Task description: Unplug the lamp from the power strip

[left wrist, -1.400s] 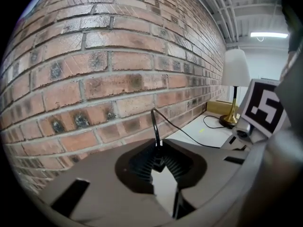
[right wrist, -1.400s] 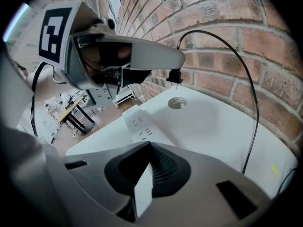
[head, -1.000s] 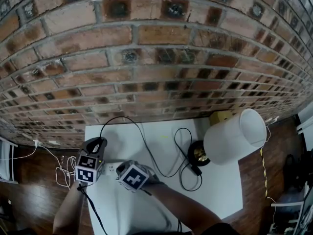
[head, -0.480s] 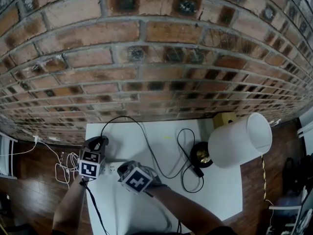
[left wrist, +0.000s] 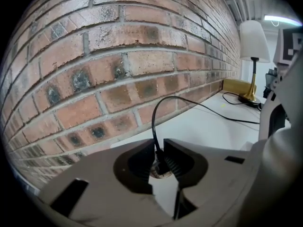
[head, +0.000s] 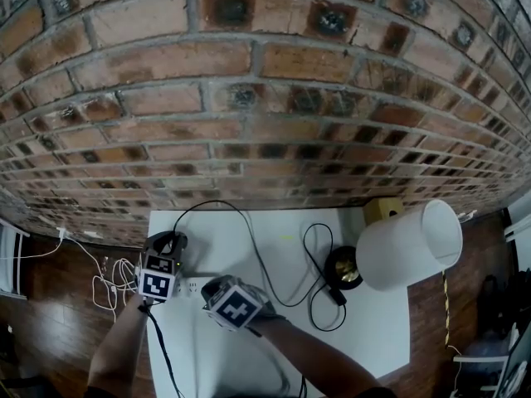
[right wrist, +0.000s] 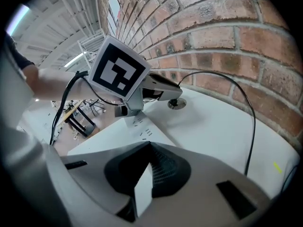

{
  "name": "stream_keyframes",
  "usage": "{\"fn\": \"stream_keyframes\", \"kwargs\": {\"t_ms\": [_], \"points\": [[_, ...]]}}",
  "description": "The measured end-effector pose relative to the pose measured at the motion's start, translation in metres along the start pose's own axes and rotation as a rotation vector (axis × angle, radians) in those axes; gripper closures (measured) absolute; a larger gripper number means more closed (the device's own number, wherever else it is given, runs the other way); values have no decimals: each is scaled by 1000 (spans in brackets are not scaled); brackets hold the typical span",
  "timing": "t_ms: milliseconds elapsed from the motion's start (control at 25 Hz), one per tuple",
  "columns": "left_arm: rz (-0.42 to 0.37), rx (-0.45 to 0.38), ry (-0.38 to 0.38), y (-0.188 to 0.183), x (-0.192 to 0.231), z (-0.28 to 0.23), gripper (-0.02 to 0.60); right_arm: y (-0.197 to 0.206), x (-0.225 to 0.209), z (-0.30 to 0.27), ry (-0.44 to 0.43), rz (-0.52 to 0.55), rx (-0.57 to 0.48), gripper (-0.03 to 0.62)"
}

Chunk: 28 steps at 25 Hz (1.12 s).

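The white power strip (head: pixel 192 285) (right wrist: pixel 137 126) lies near the left edge of the white table (head: pixel 373 330). My left gripper (head: pixel 168 242) (left wrist: pixel 159 140) is low over the table beyond the strip. The lamp's black plug (left wrist: pixel 161 163) sits between its jaws, clear of the strip. Those jaws have just been opening, and a thin gap shows beside the plug. From the plug the black cord (head: pixel 259 259) runs to the lamp (head: pixel 406 245), which stands at the right. My right gripper (head: pixel 214 288) (right wrist: pixel 149 143) is shut, its tips down on the strip's near end.
A brick wall (head: pixel 265 98) rises right behind the table. A yellow box (head: pixel 380 210) stands by the lamp's base (head: pixel 340 265). Loose white cables (head: pixel 112 288) lie on the wooden floor left of the table. The left gripper's marker cube (right wrist: pixel 118 72) is close ahead of my right gripper.
The left gripper has sunk a little toward the table with the plug between its jaws. The right gripper has stayed on the strip. The head camera has tipped slightly.
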<state>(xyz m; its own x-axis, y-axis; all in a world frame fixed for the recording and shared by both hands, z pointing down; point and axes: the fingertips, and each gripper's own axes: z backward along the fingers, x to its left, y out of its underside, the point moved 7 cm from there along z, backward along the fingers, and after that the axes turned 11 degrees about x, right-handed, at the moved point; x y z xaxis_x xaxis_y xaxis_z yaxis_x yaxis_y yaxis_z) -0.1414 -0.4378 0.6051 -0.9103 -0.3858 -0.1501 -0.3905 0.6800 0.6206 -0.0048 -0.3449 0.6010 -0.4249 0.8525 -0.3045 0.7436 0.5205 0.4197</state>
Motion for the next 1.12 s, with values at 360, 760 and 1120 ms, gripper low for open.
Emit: {"fn": "stream_keyframes", "kwargs": {"t_ms": [360,760,1120], "points": [[6,-34,15,-9,0,6,483,-1,0,0,-11,-2,-9,592],[68,-63,17,-9,7,18,488,2,-4,1,14,-5,-2,592],[112,-70,19,4,21,39,571,4,-3,-2,12,-4,14,592]]}}
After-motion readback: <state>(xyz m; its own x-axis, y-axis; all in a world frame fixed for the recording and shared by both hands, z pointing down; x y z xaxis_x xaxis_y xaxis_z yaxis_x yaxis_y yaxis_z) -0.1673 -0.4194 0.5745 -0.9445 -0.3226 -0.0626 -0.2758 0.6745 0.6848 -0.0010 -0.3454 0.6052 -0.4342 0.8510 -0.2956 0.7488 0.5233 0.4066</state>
